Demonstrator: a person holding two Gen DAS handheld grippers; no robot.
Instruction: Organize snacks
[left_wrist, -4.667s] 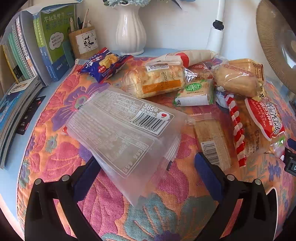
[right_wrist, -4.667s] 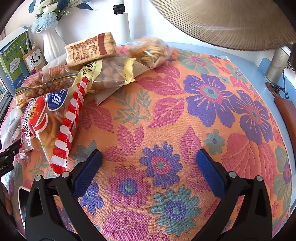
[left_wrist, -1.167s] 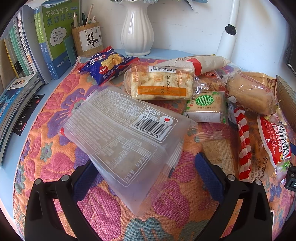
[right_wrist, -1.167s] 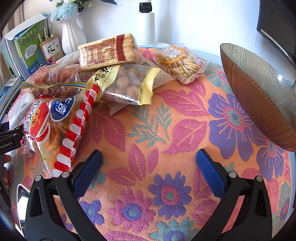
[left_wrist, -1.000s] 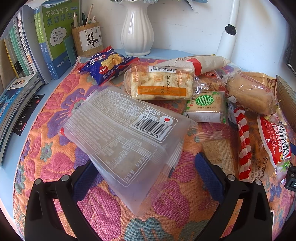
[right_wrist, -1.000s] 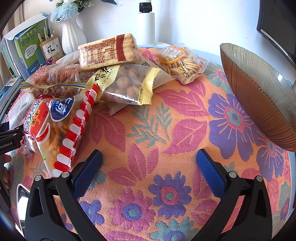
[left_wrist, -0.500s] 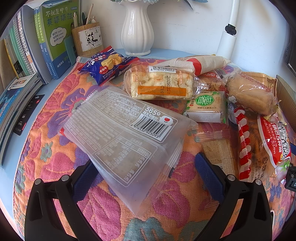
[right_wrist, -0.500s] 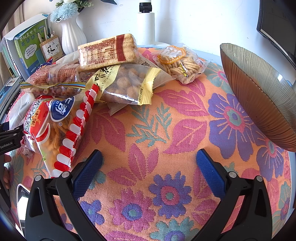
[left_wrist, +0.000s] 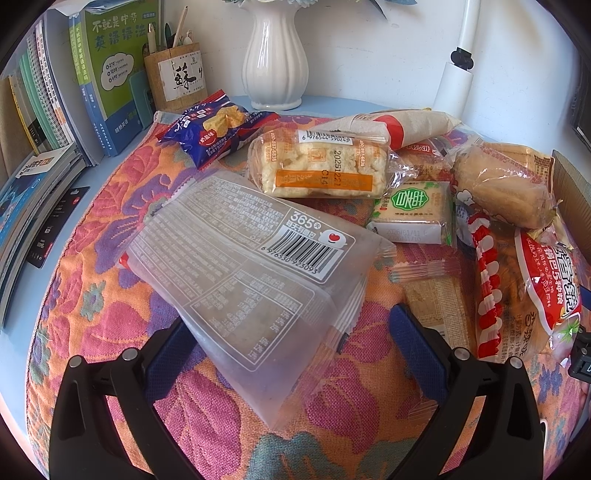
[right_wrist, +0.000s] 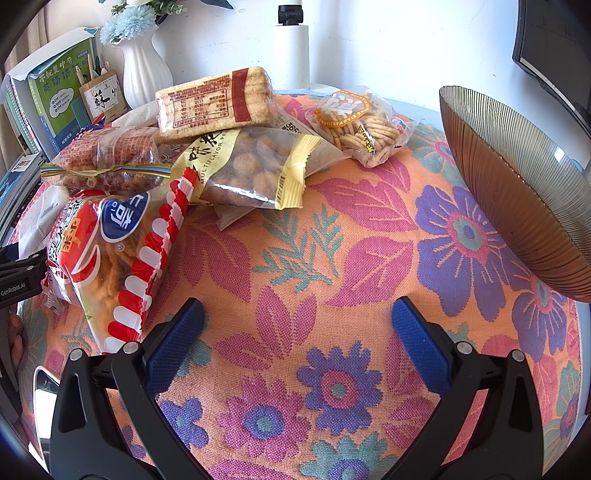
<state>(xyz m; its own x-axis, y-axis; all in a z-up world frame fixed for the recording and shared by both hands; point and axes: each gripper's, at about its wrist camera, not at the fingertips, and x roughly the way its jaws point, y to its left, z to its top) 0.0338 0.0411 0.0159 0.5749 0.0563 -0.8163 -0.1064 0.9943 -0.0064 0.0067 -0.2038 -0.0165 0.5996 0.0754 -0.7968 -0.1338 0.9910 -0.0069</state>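
Snack sorting not yet begun: both grippers wait with jaws apart.

The left hand-held gripper (left_wrist: 291, 350) straddles the frosted packet (left_wrist: 251, 273); the right hand-held gripper (right_wrist: 295, 339) hovers empty over the cloth-covered surface (right_wrist: 332, 258), snacks (right_wrist: 251, 170) piled beside the ribbed bowl (right_wrist: 517, 177). Closing on that packet seems next.

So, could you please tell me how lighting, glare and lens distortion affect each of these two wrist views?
Left wrist view: strong daylight, sheen on the translucent barcode packet, the books bowed by the fisheye, dark vignette in the corners. Right wrist view: equally bright and sharp, glare on the ribbed bowl rim, and the floral cloth bulges like a dome.
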